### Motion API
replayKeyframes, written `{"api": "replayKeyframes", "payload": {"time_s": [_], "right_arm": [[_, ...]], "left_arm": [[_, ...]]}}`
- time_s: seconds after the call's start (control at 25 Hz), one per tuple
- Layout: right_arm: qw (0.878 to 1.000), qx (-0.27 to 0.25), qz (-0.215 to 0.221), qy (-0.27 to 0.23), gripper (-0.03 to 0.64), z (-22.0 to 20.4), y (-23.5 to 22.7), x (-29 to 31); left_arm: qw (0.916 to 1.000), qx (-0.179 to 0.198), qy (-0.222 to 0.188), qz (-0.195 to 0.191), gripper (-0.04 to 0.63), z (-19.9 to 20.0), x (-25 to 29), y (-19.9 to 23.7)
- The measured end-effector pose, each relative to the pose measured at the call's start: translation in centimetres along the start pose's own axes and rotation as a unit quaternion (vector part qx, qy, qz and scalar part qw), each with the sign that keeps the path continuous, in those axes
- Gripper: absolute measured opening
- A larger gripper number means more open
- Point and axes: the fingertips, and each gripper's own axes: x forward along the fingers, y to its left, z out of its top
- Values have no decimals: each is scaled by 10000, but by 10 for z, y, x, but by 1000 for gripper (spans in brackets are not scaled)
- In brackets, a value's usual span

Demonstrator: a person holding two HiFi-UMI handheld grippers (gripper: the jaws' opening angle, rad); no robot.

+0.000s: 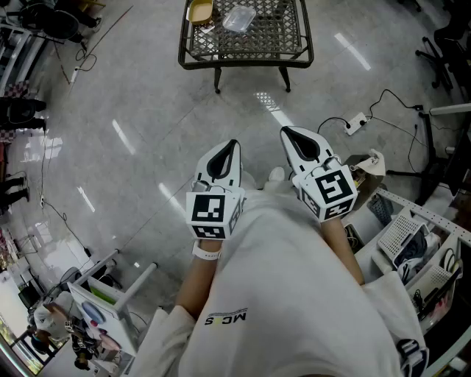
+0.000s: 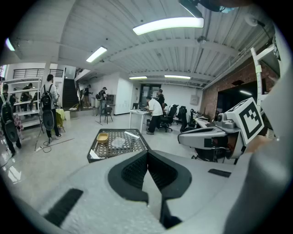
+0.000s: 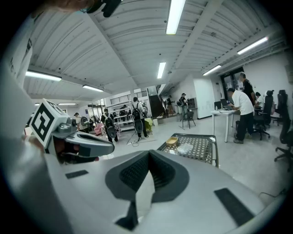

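Person's white shirt (image 1: pixel 294 294) fills the bottom of the head view. Both tongs are held out in front of it at about waist level, side by side.

Left gripper (image 1: pixel 232 144): jaws closed tip to tip, nothing between them. Right gripper (image 1: pixel 285 131): same, jaws shut together and empty. Neither touches anything. Each gripper view shows the other gripper alongside.

Under them is a glossy grey concrete floor (image 1: pixel 147 110) with light streaks. A white power strip (image 1: pixel 355 124) with a black cable lies to the right, near white wire shelving (image 1: pixel 403 234).

Ahead, well apart from both grippers, stands a black metal mesh table (image 1: pixel 243 62) on short legs, roughly in line with the gap between the tongs. A yellow container (image 1: pixel 199 11) sits at its far left part, with a clear plastic bag (image 1: pixel 239 18) just beside it to the right. In both gripper views the table shows just above the closed jaw tips.

Further back is an open workshop room: a ribbed white ceiling with strip lights (image 2: pixel 167 25), a brick wall (image 2: pixel 224 87) on the right, a person in a white top (image 2: pixel 155 109) at a desk, office chairs (image 2: pixel 176 114), and more people standing by shelves on the far left.
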Motion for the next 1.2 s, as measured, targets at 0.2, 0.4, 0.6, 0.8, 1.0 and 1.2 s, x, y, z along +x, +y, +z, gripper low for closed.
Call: {"api": "replayKeyframes", "payload": {"time_s": [0.2, 0.4, 0.6, 0.8, 1.0, 1.2], "right_arm": [[10000, 6, -65, 57, 15, 8, 6, 25], [9997, 89, -144, 160, 17, 12, 11, 50], [9994, 76, -211, 268, 17, 17, 17, 76], [9987, 72, -313, 397, 17, 22, 27, 111], [9976, 132, -542, 398, 17, 32, 24, 144], [9971, 105, -570, 484, 17, 38, 9, 168]], "left_arm": [[9997, 124, 126, -159, 21, 7, 8, 25], [9995, 69, 179, -268, 21, 12, 14, 48], [9990, -1, 216, -396, 21, 14, 18, 77], [9983, -112, 173, -540, 21, 18, 17, 115], [9976, -59, 134, -678, 21, 24, 24, 147], [9979, -228, 8, -602, 21, 35, 37, 170]]}}
